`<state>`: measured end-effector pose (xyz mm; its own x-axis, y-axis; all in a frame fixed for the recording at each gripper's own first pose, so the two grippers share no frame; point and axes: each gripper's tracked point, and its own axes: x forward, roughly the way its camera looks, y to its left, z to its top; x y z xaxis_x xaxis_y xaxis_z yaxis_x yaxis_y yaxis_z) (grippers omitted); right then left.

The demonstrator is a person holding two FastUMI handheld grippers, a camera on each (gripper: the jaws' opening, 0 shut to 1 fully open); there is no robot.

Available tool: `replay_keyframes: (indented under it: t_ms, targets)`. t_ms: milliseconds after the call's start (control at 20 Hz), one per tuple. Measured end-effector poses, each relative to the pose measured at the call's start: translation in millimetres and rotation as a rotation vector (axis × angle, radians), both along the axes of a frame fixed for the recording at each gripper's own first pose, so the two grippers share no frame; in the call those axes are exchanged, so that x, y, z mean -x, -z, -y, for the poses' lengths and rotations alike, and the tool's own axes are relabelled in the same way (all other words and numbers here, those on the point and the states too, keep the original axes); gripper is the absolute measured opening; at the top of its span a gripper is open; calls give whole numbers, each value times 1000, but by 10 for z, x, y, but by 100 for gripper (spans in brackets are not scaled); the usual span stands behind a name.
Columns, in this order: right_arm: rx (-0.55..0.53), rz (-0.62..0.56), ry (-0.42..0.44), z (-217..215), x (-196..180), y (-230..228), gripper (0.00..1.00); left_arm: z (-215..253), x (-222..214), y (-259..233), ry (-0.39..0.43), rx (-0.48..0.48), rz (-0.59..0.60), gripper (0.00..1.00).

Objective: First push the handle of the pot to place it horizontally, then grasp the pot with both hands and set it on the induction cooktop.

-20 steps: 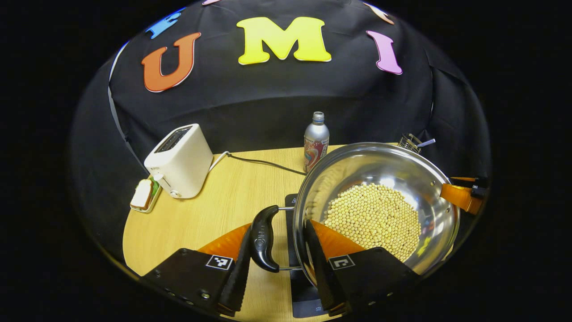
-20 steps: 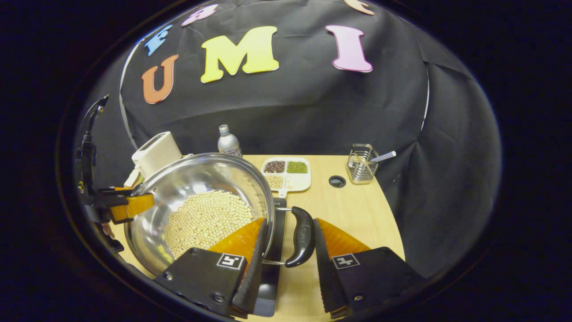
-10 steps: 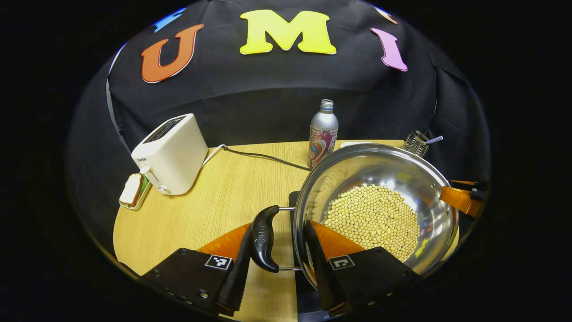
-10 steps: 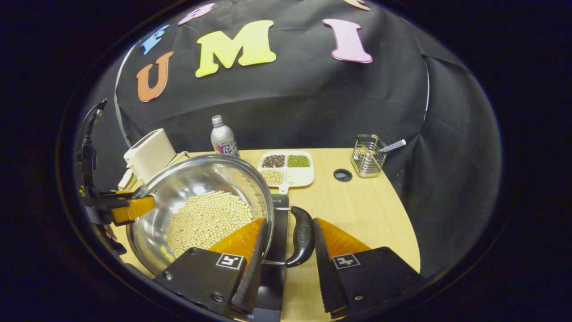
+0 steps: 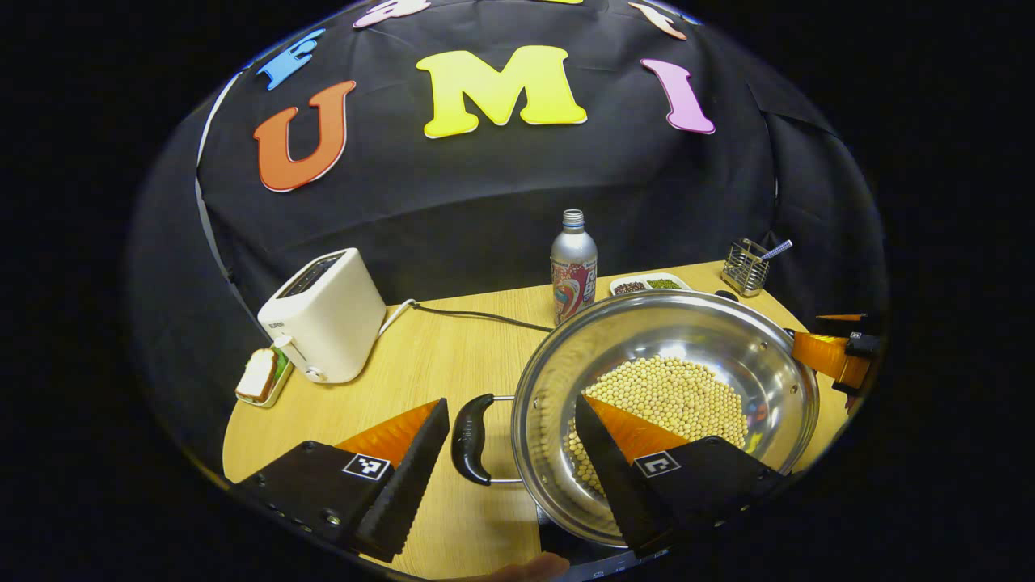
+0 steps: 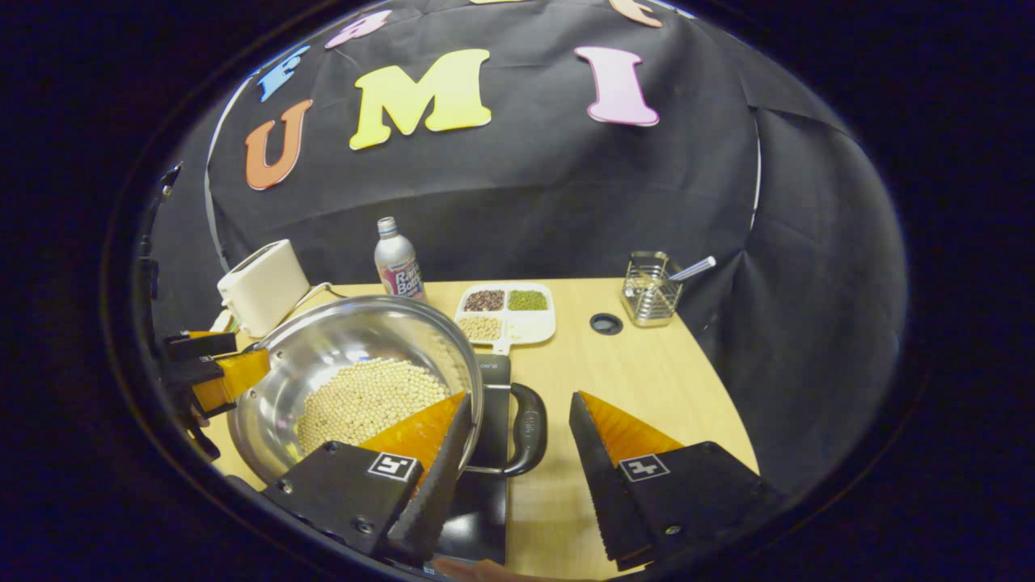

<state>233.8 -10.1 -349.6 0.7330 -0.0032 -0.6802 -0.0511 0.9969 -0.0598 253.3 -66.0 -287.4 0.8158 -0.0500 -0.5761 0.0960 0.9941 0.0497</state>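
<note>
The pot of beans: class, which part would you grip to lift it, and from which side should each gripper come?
Grip the pot by its two black loop handles, one gripper from each side. They stick out level from opposite sides of the rim, clear of the beans.

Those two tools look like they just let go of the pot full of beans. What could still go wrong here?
The left tool and right tool hang open around the pot's handles, so pulling away carelessly could snag one and tip the pot. The beans could then spill. The bottle nearby could be knocked over.
</note>
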Motion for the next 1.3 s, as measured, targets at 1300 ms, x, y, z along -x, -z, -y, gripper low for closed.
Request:
replay_keyframes:
  t_ms: [1300]
  targets:
    - [81, 428, -21, 102, 1953, -1947, 93, -12, 2033, -1602, -104, 125, 368, 94]
